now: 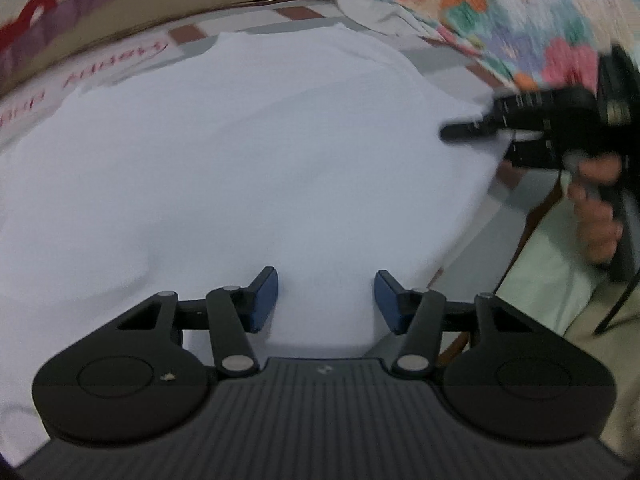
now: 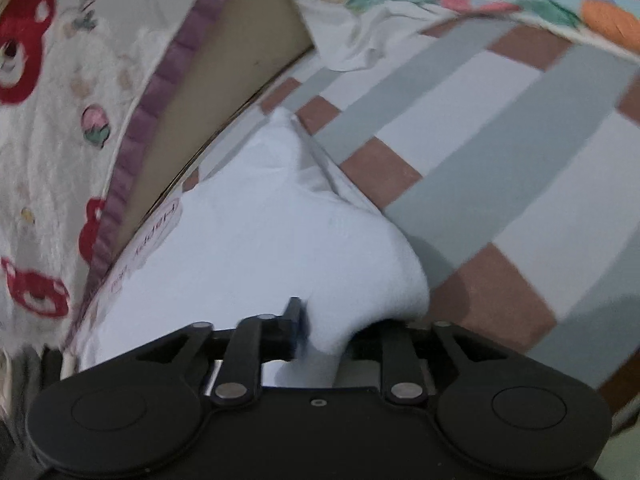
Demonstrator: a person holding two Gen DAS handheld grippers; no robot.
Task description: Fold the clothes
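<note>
The left gripper (image 1: 326,300) is built in black, with blue pads (image 1: 264,302) on its fingers, silver pivot screws and a ribbed grey body. The right gripper (image 2: 320,330) is likewise black; at the right of the left view, a black cable (image 1: 618,304) is seen below its handle.

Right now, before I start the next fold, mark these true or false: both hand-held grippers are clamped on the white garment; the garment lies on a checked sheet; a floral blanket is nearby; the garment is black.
1. Both hand-held grippers grip the white garment. False: the left hand-held gripper is open above it; only the right hand-held gripper is shut on cloth.
2. The garment lies on a checked sheet. True.
3. A floral blanket lies nearby. True.
4. The garment is black. False: it is white.
</note>
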